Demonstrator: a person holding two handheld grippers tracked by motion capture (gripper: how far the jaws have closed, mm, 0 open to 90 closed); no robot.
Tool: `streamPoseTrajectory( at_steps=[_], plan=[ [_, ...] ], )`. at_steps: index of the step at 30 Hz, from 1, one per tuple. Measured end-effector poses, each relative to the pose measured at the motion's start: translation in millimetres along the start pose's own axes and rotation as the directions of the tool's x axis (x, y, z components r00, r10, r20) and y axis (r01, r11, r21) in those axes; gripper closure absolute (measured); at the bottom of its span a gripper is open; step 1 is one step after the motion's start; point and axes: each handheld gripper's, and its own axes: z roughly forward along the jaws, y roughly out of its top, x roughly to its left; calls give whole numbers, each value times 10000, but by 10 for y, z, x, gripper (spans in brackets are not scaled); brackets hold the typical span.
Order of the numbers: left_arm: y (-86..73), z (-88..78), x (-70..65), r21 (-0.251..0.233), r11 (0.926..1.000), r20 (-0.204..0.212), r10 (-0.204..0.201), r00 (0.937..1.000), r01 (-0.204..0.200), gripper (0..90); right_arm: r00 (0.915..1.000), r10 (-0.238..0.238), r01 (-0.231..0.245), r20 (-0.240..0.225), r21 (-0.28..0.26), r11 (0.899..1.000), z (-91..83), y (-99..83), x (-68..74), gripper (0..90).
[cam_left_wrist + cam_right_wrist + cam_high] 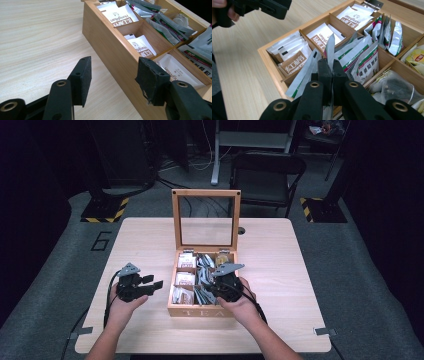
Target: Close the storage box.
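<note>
Pale wood-grain table (pixel 280 270), bare apart from a wooden tea box (pixel 200 311) at centre, "TEA" on its near wall, glass lid (pixel 206 220) standing upright at the box's 12 o'clock edge. Dark room around it: grey floor w/ a painted "6" (pixel 101 240) at the table's 10 o'clock, black folding chair (pixel 267 172) at 12–1 o'clock, yellow-black hazard-striped bases (pixel 105 210) at 10 and 2 o'clock, cables on the floor behind.

Right gripper (pixel 332 72) is over the box's near mid compartment, jaws pressed tight on a thin silver sachet (pixel 330 47), held edge-up above the other green-white packets (pixel 362 60). In the high view it sits over the box's 5 o'clock part (pixel 220 287).

Left gripper (pixel 112 75) is at the box's 9 o'clock, approx. half open, nothing btwn the pads; one pad is over the table, the other by the box's outer wall. White sachets (pixel 120 15) fill the compartments nearest it.
</note>
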Motion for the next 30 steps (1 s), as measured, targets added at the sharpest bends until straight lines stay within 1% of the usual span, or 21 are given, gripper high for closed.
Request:
streamPoseTrajectory(
  at_steps=[1,6,7,9,11,16,17,20,21,22,30],
  plan=[
    [0,-1,2,0,10000,-1,1,10000,-1,455,9999,-115,116,-83,29,9999,-23,18,-10,888],
    [0,-5,8,-1,10000,-24,-9,10000,9,455,9997,-94,92,-212,-118,9999,-121,104,-24,888],
    [0,-5,8,1,10000,-22,-12,10000,12,455,9997,-113,110,-211,-147,9998,-140,120,-33,888],
    [0,-4,8,-6,10000,-19,-15,10000,15,455,9997,26,-31,-255,-197,9998,-176,146,-53,888],
    [-1,-2,8,-16,10000,-40,-13,10000,13,455,9997,-2,-5,-262,-262,9997,-212,169,-88,888],
    [-6,8,6,-87,9999,-67,-52,10000,52,455,9997,165,-172,-161,-437,9989,-312,201,-153,888],
    [-7,8,6,-80,9999,-63,-62,10000,62,455,9998,112,-118,-133,-497,9987,-332,205,-173,888],
    [-7,7,11,-82,10000,-80,-53,10000,52,455,9998,173,-174,-28,-537,9984,-376,206,-203,888],
    [-4,-2,16,16,10000,-16,-38,10000,38,455,9998,200,-199,9,-546,9983,-392,205,-214,888],
    [-4,-3,17,16,10000,-17,-50,10000,50,455,9998,182,-180,31,-576,9982,-404,202,-230,888],
    [-5,-5,21,9,10000,-30,-61,10000,61,455,9983,269,-233,518,-686,9974,-525,156,-347,888]
  ],
)
